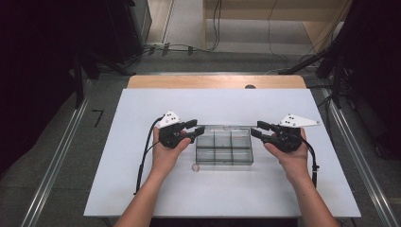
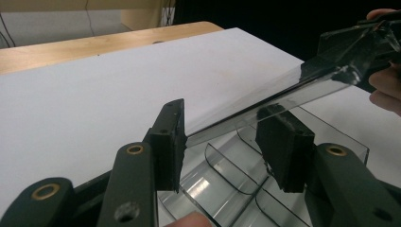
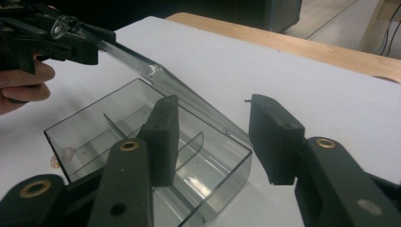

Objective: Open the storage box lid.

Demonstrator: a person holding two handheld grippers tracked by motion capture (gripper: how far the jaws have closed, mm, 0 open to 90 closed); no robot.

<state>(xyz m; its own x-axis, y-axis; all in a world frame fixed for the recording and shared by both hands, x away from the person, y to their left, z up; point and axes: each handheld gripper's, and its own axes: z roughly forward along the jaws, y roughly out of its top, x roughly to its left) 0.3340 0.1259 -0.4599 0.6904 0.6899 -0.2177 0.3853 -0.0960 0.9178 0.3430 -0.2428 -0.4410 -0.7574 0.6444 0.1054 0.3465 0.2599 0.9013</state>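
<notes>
A clear plastic compartment box (image 1: pixel 224 164) sits mid-table, its thin clear lid (image 1: pixel 236 126) raised along the back edge. My left gripper (image 1: pixel 197 126) is at the lid's left end. In the left gripper view its jaws (image 2: pixel 224 123) stand apart around that end of the lid (image 2: pixel 283 90). The lid's edge rests against one pad (image 2: pixel 170 142), and there is a gap to the other pad. My right gripper (image 1: pixel 256 128) is at the lid's right end. Its jaws (image 3: pixel 215 113) stand open with the lid (image 3: pixel 156 75) ending just below them, touching neither pad.
A small clear round bit (image 1: pixel 195 167) lies on the white table top (image 1: pixel 142 189) by the box's front left corner. A wooden strip (image 1: pixel 189 82) borders the far edge. Dividers (image 3: pixel 189 146) split the box (image 3: pixel 222 179) into several compartments.
</notes>
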